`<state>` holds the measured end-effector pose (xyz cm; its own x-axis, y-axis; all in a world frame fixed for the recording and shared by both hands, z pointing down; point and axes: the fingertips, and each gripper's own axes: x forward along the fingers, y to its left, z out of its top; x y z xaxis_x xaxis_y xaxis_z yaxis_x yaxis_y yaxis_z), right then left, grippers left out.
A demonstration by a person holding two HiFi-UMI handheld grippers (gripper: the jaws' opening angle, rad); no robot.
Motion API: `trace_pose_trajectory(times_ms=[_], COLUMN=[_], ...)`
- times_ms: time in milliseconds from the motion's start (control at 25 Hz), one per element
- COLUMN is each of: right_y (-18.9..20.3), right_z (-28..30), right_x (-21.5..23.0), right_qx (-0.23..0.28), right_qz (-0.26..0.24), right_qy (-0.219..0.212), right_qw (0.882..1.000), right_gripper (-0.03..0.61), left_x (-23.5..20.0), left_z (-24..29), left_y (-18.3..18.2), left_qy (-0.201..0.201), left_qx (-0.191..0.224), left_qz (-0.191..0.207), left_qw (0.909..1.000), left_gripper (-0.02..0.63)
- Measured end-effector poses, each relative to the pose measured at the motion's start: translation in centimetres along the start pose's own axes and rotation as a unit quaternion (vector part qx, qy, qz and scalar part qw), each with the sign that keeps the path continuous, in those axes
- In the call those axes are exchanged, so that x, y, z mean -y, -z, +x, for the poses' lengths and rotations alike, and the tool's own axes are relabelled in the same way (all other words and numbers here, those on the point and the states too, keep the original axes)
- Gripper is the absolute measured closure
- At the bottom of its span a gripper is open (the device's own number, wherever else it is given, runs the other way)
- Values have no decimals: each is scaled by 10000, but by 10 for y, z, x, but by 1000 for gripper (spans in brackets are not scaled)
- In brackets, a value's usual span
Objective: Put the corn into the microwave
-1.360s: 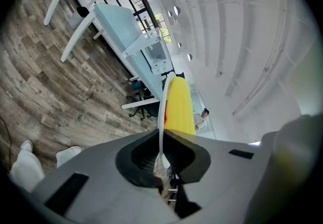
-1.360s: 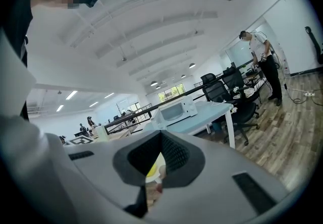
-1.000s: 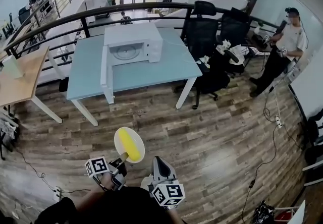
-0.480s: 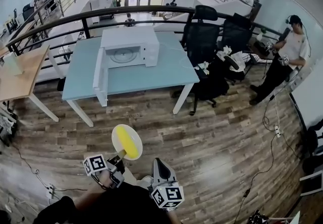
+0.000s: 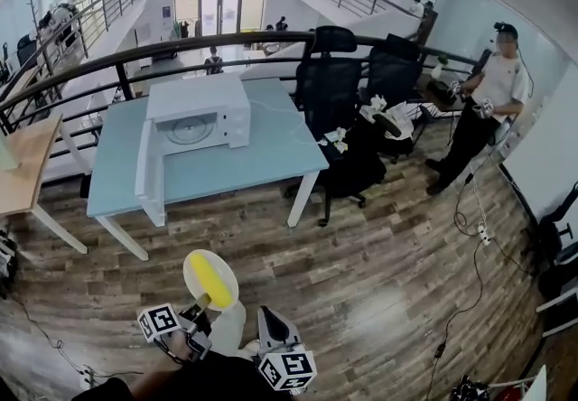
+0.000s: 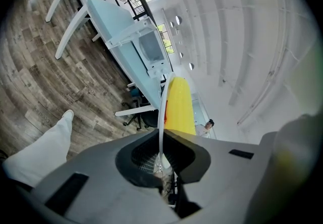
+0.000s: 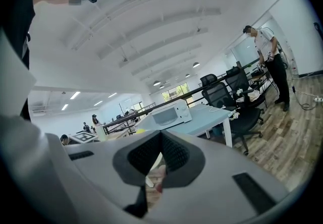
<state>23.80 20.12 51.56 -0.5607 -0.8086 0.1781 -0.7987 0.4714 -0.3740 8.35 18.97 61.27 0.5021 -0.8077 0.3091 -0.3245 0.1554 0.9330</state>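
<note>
A yellow corn cob [image 5: 215,282] lies on a small white plate [image 5: 200,265]. My left gripper [image 5: 194,309] is shut on the plate's near rim and carries it over the wooden floor. In the left gripper view the plate's rim [image 6: 162,112] runs edge-on between the jaws, with the corn [image 6: 179,104] beside it. My right gripper [image 5: 269,322] is shut and holds nothing. Ahead, a white microwave [image 5: 199,113] stands on a pale blue table [image 5: 262,164], its door [image 5: 144,175] swung open to the left. The microwave [image 7: 171,112] also shows in the right gripper view.
Black office chairs [image 5: 330,83] stand right of the table. A person [image 5: 483,101] stands at far right near a cluttered desk. A dark railing [image 5: 108,60] curves behind the table. A wooden desk [image 5: 18,164] is at left. Cables [image 5: 470,228] lie on the floor.
Both grippers and the plate with corn have advanced toward the table. In the head view the table and microwave have slid left. The grips are unchanged.
</note>
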Motion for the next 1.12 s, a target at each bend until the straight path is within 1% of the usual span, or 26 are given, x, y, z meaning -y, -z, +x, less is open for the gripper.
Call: trace_pose_trajectory(times_ms=[200,400,560,800,1120], right_y=[-4,-13,-17,-19,-40], right_z=[18,46,71,112,169], right_x=[21,40,44,52,73], right_qx=[9,-44,-167,-361,-430], right_qz=[-75,-39,-43,-147,-236], right_qy=[131,220,96,-101,-198], right_qw=[9999,9997,9998,9992,9986], right_gripper=[570,569,570,569,569], left_x=[-7,-10,-6,-11,-5], left_z=[26,53,74,104,143], left_y=[-12,-28,-41,-65,-102], left_qy=[37,-34,-58,-188,-183], left_qx=[-39,-76,-85,-23,138], left_qz=[-18,-97,-96,-233,-371], left_qw=[10000,9999,9999,9995,9990], left_gripper=[597,597,597,597,597])
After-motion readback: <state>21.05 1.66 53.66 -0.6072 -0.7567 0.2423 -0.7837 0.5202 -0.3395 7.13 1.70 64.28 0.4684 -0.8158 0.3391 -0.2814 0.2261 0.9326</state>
